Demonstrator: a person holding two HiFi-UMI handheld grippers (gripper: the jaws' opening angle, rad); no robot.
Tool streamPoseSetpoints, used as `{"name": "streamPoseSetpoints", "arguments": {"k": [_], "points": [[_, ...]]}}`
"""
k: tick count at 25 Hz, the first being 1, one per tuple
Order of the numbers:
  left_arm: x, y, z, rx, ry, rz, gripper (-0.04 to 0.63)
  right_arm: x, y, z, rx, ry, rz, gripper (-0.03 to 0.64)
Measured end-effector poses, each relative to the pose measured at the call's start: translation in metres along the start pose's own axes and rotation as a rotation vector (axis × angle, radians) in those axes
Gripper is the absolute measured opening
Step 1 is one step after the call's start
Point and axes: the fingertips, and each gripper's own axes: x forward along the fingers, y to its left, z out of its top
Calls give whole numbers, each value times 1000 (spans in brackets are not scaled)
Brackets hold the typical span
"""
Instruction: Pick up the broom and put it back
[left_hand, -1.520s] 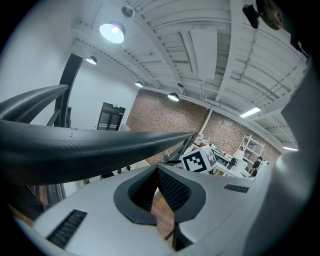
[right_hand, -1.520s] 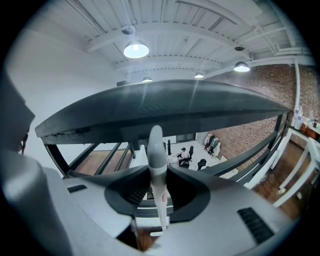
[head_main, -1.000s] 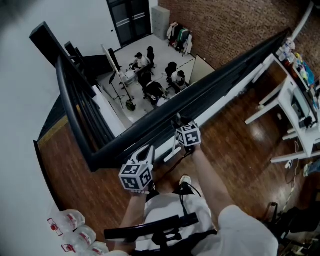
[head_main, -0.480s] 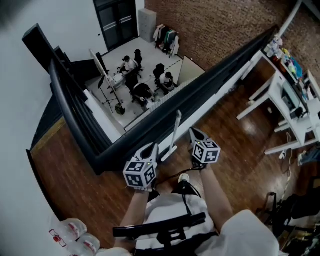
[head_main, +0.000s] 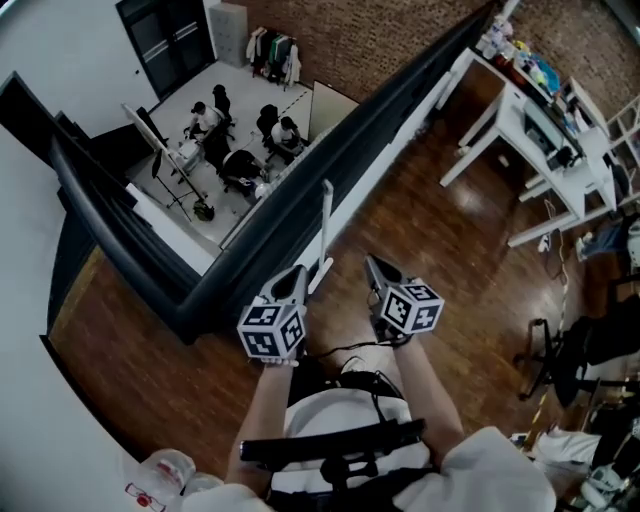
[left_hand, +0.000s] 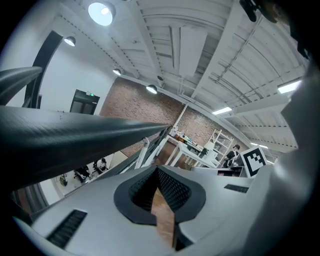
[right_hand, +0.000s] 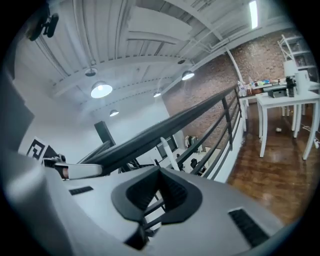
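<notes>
The broom shows as a white handle (head_main: 325, 232) that leans upright against the black railing (head_main: 130, 235) at the mezzanine's edge, and neither gripper holds it. It also stands ahead in the left gripper view as a white stick (left_hand: 142, 149) and in the right gripper view as a white stick (right_hand: 168, 152). My left gripper (head_main: 294, 281) hovers just left of the handle's lower end, shut and empty. On the handle's right, a short way off, my right gripper (head_main: 373, 263) is also shut with nothing in it. The broom's head is hidden behind the grippers.
White tables (head_main: 528, 135) with clutter stand at the far right on the wood floor (head_main: 440, 250). A black office chair (head_main: 565, 360) is at the right, water bottles (head_main: 165, 472) at the bottom left. Beyond the railing, people sit at desks (head_main: 225, 150) on the floor below.
My right gripper drew back from the railing and the white handle, to the right and up, and its jaws closed. The handle now leans alone on the railing. The left gripper hardly moved.
</notes>
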Motion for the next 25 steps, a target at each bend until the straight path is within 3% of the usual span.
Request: {"name": "streamPoseSetpoints", "arguments": {"k": [8, 13, 20, 25], "points": [[4, -62, -44, 43, 37, -54, -12, -70, -26, -39, 25, -29, -33, 12], [-6, -144, -89, 115, 51, -78, -12, -157, -50, -62, 24, -63, -20, 12], [-61, -265, -158, 177, 15, -57, -12, -301, -81, -85, -17, -110, 37, 12], [-118, -294, -183, 195, -15, -6, -12, -344, -62, -95, -41, -114, 81, 12]]}}
